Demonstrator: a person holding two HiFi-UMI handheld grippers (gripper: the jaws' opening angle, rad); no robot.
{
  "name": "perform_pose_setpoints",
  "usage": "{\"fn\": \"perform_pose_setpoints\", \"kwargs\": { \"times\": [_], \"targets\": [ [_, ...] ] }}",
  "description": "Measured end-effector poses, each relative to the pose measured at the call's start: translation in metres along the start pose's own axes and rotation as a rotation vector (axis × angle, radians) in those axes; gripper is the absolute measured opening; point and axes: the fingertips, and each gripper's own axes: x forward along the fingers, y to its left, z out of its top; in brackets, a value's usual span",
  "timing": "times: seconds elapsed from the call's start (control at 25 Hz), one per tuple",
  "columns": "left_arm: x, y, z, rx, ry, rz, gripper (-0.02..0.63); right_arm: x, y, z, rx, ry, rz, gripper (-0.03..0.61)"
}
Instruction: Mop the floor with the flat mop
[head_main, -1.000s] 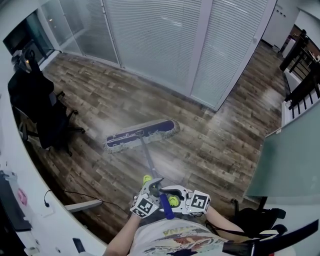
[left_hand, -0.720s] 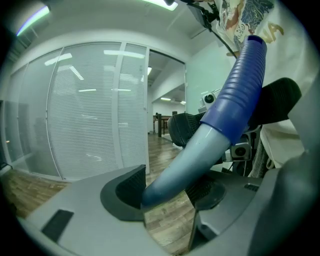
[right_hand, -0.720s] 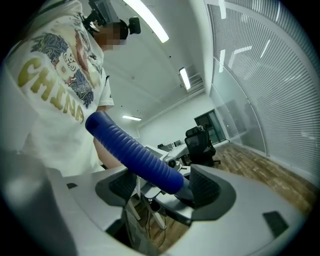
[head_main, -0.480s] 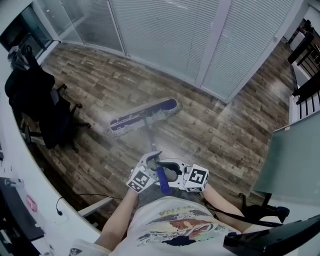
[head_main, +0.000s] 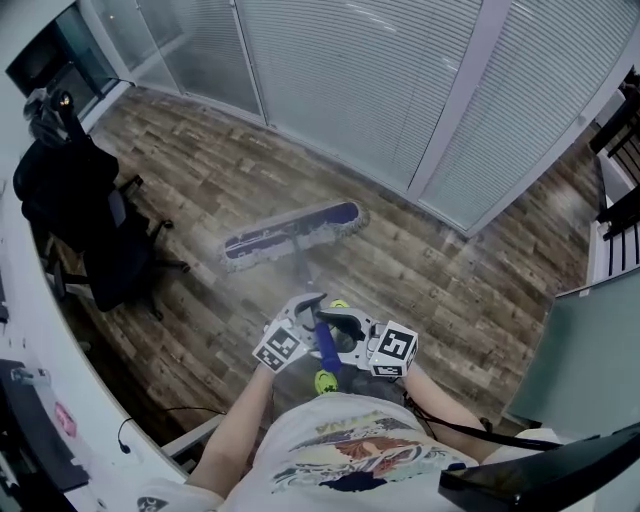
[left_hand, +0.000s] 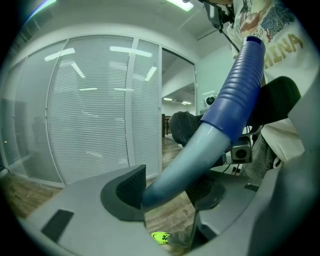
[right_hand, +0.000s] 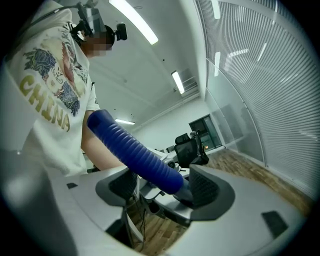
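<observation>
The flat mop head (head_main: 290, 232), a blue pad with a pale fringe, lies flat on the wooden floor in front of me. Its grey handle (head_main: 308, 285) rises steeply to both grippers, held close together at my waist. My left gripper (head_main: 306, 312) is shut on the grey tube (left_hand: 172, 175) just below the blue ribbed grip (left_hand: 239, 95); the left gripper (left_hand: 167, 192) clamps it between both pads. My right gripper (head_main: 338, 330) is shut on the blue ribbed grip (right_hand: 135, 150), and the right gripper (right_hand: 165, 187) pads press on either side of it.
A black office chair (head_main: 95, 225) draped with dark clothing stands at the left, beside a white desk (head_main: 40, 400). A glass wall with blinds (head_main: 380, 90) runs behind the mop. A frosted panel (head_main: 590, 350) stands at the right. My green shoes (head_main: 326, 381) show below the grippers.
The mop head has slid a little away from me toward the blinds wall. I have stepped after it, and the handle now stands steeper. Both grippers keep their hold.
</observation>
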Motion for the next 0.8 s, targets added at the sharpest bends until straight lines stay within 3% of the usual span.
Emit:
{"fn": "perform_pose_setpoints", "kwargs": {
  "times": [0.48, 0.8],
  "targets": [
    [0.068, 0.214, 0.035, -0.052, 0.042, 0.06, 0.222, 0.05, -0.203, 0.084, 0.019, 0.017, 0.079, 0.298],
    [0.093, 0.288, 0.058, -0.108, -0.01, 0.142, 0.222, 0.062, -0.269, 0.12, -0.028, 0.063, 0.14, 0.296]
  ]
}}
